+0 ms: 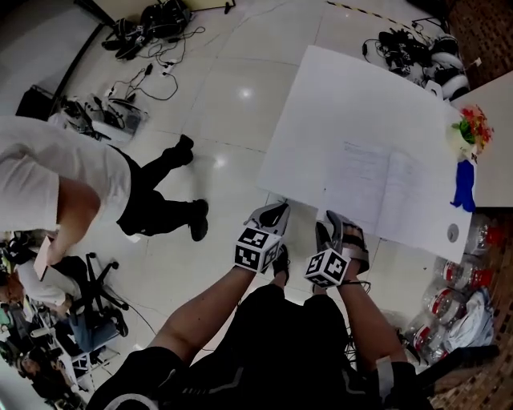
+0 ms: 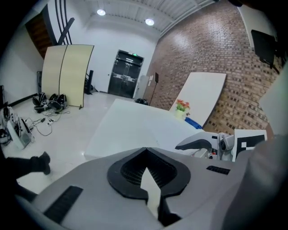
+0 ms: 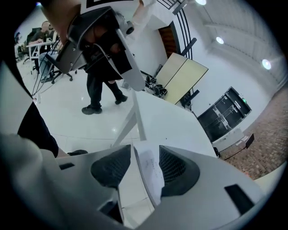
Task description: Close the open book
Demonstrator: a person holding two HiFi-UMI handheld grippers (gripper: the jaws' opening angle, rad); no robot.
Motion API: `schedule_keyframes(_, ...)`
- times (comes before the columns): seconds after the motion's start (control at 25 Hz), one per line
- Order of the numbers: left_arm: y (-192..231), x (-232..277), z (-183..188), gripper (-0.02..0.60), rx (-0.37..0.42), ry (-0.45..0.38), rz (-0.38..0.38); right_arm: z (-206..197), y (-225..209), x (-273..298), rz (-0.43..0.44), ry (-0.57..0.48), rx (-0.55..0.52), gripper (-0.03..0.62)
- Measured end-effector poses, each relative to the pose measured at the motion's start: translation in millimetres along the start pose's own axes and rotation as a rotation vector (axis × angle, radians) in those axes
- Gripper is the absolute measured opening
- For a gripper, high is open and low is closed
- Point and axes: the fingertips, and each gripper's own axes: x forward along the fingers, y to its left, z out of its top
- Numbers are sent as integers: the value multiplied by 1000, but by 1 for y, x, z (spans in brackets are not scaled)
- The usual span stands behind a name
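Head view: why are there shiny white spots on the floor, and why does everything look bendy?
Head view: the glossy floor mirrors ceiling lights as glare spots, and the wide lens bows the table edges. Left gripper view: the lamps glow bright and the corners go black. Right gripper view: the close page looks soft.

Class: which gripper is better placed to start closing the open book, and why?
Likely the right gripper: its jaws stand apart around a page edge of the open book. The left gripper, jaws together, is at the table edge beside the book.
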Motion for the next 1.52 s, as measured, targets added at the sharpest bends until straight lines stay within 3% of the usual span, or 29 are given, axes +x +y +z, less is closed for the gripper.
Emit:
schedule_keyframes(0.2, 0, 2, -9, -6, -5, 18, -14, -7, 5, 14, -26, 59, -48, 156)
schedule_keyframes(0.44, -1, 6, -8, -6, -8, 17, -23, -6, -1, 16, -90, 64, -63, 155)
schedule_keyframes(0.68, 1, 7, -11, -6, -2, 19, -27, -5, -1, 17, -98, 69, -47, 152)
schedule_keyframes(0.92, -1, 9, -9, -6, 0, 15, -35, -1, -7, 10, -108, 47, 15, 61)
schedule_keyframes(1.08, -3, 6, 0, -6, 6, 5, -39, 6, -21, -3, -120, -9, 137, 34)
schedule_keyframes(1.36, -24, 5, 33, -6, 2, -37, -72, 12, -69, -58, -123, -188, 556, 32)
schedule_keyframes(1.52, -54, 21, 59, -6, 25, -66, -119, -6, -95, -86, -161, -291, 765, 29)
